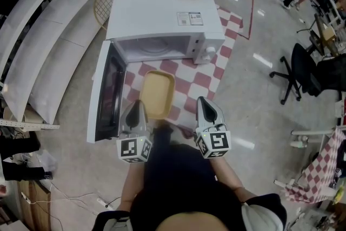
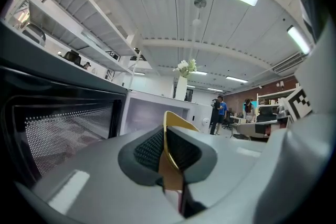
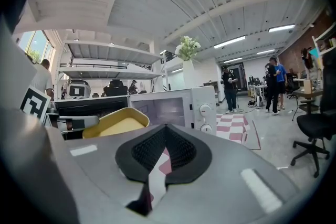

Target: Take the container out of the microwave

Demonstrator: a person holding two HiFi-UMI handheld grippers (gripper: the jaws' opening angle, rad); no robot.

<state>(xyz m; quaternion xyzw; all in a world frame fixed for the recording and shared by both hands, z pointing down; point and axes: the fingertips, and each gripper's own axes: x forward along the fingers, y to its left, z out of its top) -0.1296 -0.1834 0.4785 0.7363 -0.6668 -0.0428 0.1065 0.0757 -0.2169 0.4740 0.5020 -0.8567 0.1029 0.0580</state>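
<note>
The head view looks steeply down from above and in front of the white box-shaped microwave oven (image 1: 162,16). Both gripper views sit low and near its open front, facing it about level, the left toward its left end, the right toward its right. All three share it and the yellow rectangular plastic container (image 1: 157,93)

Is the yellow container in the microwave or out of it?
Out. The yellow container is in front of the microwave, over the checked cloth, its rim clamped by the left hand-held gripper.
</note>
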